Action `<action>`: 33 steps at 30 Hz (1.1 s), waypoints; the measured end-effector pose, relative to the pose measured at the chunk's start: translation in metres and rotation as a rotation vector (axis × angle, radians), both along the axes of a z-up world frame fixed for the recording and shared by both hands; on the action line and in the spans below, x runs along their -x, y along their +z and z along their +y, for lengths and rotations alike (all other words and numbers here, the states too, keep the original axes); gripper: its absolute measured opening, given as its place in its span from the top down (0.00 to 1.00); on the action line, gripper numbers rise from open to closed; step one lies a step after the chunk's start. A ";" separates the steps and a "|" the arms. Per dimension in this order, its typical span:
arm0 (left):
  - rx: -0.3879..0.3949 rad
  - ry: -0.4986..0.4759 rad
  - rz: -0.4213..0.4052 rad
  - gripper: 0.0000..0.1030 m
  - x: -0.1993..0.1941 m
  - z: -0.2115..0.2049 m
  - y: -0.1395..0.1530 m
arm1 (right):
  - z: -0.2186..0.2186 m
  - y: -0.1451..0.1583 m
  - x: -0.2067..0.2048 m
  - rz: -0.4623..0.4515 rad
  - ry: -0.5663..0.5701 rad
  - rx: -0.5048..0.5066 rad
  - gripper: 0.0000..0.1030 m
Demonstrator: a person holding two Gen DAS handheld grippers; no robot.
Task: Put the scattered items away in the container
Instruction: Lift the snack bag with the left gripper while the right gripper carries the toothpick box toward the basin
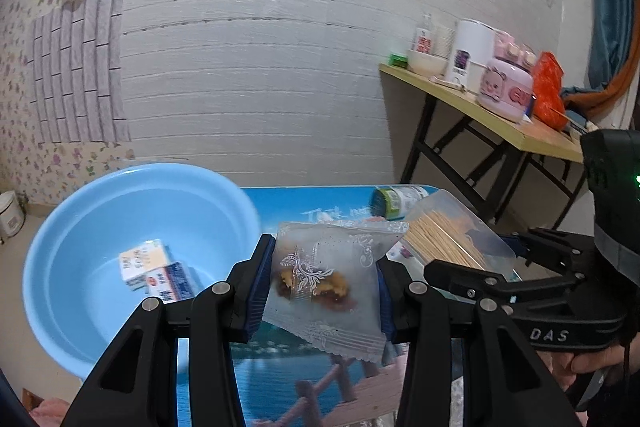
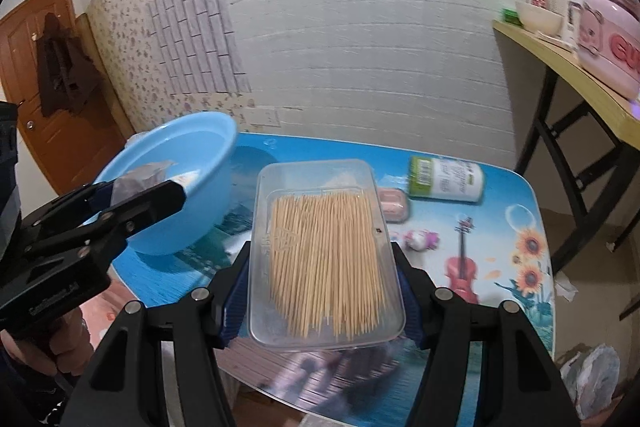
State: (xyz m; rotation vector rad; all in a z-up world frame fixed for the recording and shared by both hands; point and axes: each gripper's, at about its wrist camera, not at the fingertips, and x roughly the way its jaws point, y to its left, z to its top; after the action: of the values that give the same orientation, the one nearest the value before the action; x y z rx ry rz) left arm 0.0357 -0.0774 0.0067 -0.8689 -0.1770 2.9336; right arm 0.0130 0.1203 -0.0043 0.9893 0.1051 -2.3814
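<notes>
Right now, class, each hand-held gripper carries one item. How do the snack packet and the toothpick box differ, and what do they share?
The snack packet is a soft, frosted, crinkled pouch with printed patterns; the toothpick box is a rigid, clear, rectangular case. The packet holds a brownish lump of food; the box holds many thin wooden sticks. The left hand-held gripper clamps the packet; the right hand-held gripper clamps the box. Both are lifted off the table, outside the blue basin.

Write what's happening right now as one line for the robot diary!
left hand-held gripper: shut on snack packet | right hand-held gripper: shut on toothpick box | blue basin: holds two small boxes | can: on table
</notes>
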 end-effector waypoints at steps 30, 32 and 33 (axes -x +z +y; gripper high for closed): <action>-0.012 0.261 -0.041 0.59 0.008 -0.139 -0.015 | -0.146 0.022 0.000 0.062 0.216 -0.005 0.38; -0.014 0.267 -0.056 0.59 0.010 -0.144 -0.021 | -0.152 0.020 0.000 0.057 0.224 -0.010 0.38; -0.015 0.270 -0.062 0.59 0.011 -0.146 -0.024 | -0.156 0.018 0.000 0.052 0.229 -0.015 0.38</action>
State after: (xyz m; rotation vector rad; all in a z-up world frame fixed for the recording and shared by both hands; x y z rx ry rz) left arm 0.0247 -0.2237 -0.0168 -1.0081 -0.3448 3.1467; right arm 0.0125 -0.0355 0.0136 0.8724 0.2422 -2.1995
